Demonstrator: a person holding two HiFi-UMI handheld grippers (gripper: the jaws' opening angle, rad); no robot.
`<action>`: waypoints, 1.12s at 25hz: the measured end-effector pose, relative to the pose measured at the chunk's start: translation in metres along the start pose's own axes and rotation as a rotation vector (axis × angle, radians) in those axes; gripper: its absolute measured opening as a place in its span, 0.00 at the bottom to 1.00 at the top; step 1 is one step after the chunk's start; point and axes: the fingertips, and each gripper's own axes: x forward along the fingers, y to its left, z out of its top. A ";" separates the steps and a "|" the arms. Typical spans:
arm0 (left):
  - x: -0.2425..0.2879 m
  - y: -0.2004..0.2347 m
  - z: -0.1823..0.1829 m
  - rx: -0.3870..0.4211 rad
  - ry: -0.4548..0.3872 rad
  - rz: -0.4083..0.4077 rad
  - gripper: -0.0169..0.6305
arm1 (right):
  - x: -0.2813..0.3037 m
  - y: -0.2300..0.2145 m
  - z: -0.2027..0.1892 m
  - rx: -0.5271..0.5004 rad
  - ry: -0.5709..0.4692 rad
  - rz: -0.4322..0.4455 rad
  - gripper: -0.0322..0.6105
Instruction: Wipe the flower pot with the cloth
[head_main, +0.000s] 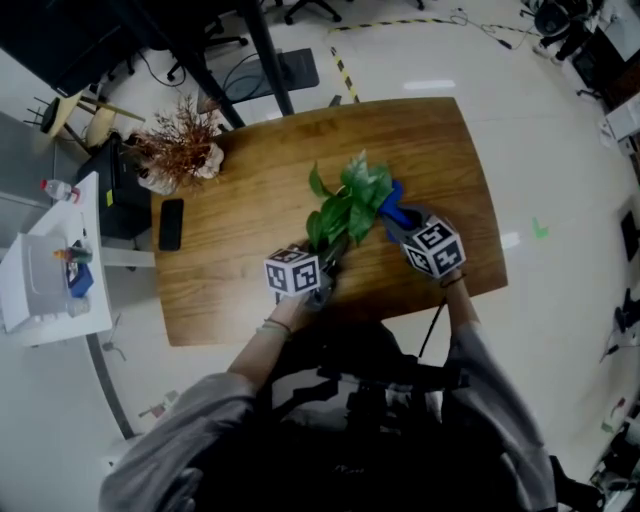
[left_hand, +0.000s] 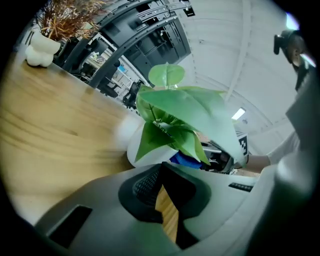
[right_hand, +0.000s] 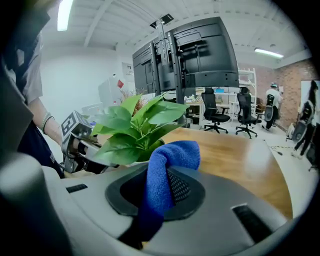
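Here, right hand-held gripper pinching cloth, beside flower pot

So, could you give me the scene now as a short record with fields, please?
left gripper: open, nothing between, close to the flower pot
right gripper: shut on the blue cloth, at the pot's other side
flower pot: white, holds a green plant, stands on the wooden table
also on table: dried plant in white vase, dark phone
cloth contact with pot: cannot tell
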 end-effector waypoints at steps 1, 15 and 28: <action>0.002 0.000 0.004 0.002 -0.006 -0.002 0.03 | 0.003 0.001 0.000 -0.015 0.009 0.012 0.14; -0.011 0.047 0.058 -0.007 -0.103 0.077 0.03 | 0.035 0.062 -0.025 0.095 0.036 0.113 0.14; -0.021 0.048 0.068 -0.002 -0.129 0.084 0.03 | 0.032 0.052 -0.034 0.102 0.075 0.071 0.14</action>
